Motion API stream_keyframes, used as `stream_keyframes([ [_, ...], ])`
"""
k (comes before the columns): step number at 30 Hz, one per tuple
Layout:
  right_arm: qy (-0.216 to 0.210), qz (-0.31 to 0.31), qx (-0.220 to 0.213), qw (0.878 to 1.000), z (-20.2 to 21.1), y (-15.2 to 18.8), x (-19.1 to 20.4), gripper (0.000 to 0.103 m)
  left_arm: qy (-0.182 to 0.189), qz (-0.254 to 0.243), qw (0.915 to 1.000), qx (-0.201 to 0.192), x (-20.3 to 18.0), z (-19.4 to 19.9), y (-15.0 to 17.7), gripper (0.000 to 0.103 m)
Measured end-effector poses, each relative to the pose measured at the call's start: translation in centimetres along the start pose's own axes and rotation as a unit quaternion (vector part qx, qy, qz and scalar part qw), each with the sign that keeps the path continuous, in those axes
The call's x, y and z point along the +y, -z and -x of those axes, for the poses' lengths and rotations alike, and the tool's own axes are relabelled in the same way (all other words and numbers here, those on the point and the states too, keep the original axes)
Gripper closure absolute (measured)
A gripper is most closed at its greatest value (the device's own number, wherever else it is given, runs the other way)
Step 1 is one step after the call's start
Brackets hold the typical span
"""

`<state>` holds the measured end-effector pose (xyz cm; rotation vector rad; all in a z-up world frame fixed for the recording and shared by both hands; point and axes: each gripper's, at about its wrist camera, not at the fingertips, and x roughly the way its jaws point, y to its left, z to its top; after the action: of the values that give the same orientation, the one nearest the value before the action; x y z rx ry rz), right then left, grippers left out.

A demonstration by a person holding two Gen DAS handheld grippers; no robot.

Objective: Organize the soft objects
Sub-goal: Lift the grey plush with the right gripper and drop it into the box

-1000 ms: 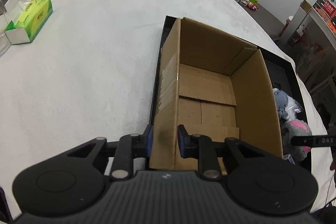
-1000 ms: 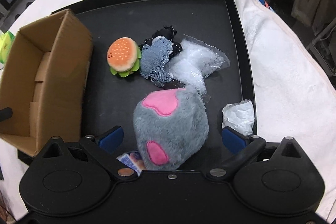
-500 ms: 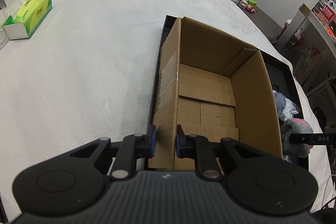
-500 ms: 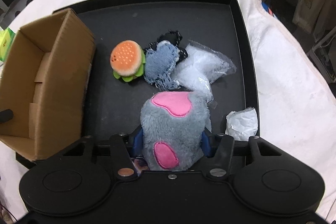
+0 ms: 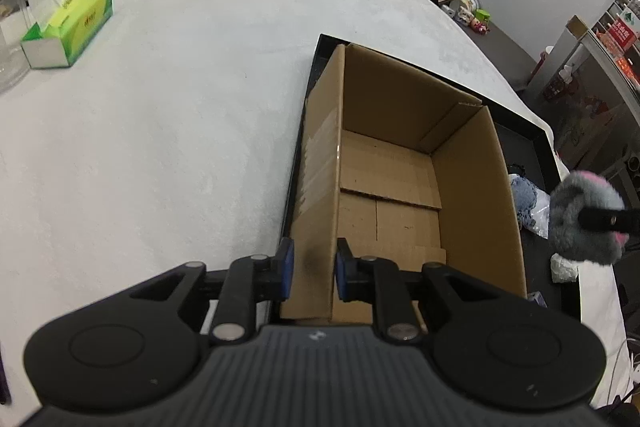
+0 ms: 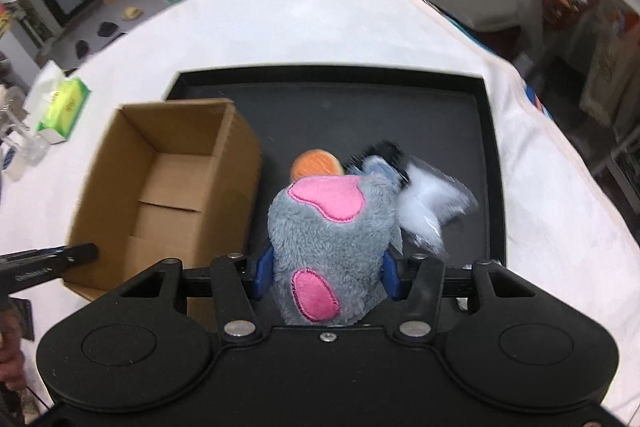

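The left tongs (image 5: 311, 273) are clamped on the near left wall of the cardboard box (image 5: 472, 187), whose empty floor is seen only in the left wrist view. The right tongs (image 6: 326, 277) are closed on the grey and pink plush toy (image 6: 332, 227), held above the black tray (image 6: 486, 155); their jaws have just been closing around it. Only the right wrist view shows the burger plush (image 6: 316, 165), half hidden behind the toy, beside a denim piece (image 6: 380, 167) and a blurred clear bag (image 6: 432, 203). A green tissue box (image 5: 72, 27) sits far off on the white table (image 5: 180, 127).
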<state>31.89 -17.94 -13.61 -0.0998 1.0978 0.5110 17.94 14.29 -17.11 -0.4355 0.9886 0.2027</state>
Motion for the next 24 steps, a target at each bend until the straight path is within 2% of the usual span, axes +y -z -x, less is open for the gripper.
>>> stream_keyframes([
  [13,-0.080,0.051,-0.014,0.995,1.1,-1.6,5.5,0.053,0.031,0.006,0.9995,0.002,0.9,0.4,0.7,0.086],
  [24,-0.119,0.065,0.025,0.991,-1.8,-1.4,10.3,0.053,0.053,0.011,0.9985,-0.004,1.8,0.1,0.8,0.086],
])
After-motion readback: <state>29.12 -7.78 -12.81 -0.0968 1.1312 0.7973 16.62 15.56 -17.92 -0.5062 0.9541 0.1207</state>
